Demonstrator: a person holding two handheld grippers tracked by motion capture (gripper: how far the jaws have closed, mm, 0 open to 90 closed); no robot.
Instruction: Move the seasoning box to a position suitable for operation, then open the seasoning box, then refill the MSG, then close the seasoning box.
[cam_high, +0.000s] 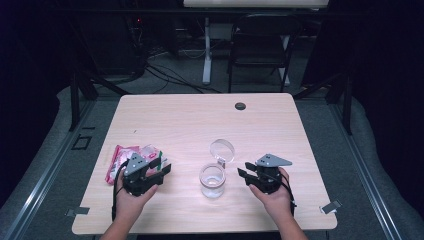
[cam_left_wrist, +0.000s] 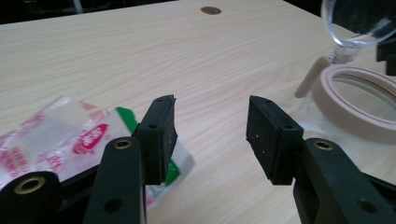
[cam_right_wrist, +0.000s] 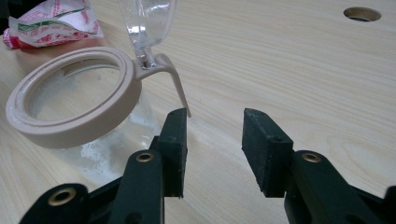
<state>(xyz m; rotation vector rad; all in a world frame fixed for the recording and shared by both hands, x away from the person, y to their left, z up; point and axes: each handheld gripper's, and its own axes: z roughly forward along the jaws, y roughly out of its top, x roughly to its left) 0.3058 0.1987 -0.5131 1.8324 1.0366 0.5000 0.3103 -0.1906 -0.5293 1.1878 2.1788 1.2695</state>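
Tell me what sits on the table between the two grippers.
In the high view, a clear jar with its hinged lid flipped open stands between the left gripper and the right gripper, touched by neither.

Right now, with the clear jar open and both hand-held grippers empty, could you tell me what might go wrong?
1. The clear glass jar with its beige rim has its hinged lid standing open; a nudge from the right hand-held gripper could tip it.
2. The red-and-white plastic packet looks slippery and may slide from the left hand-held gripper.

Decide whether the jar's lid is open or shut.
Open: the clear lid stands tipped back from the jar, leaving its beige rim uncovered.
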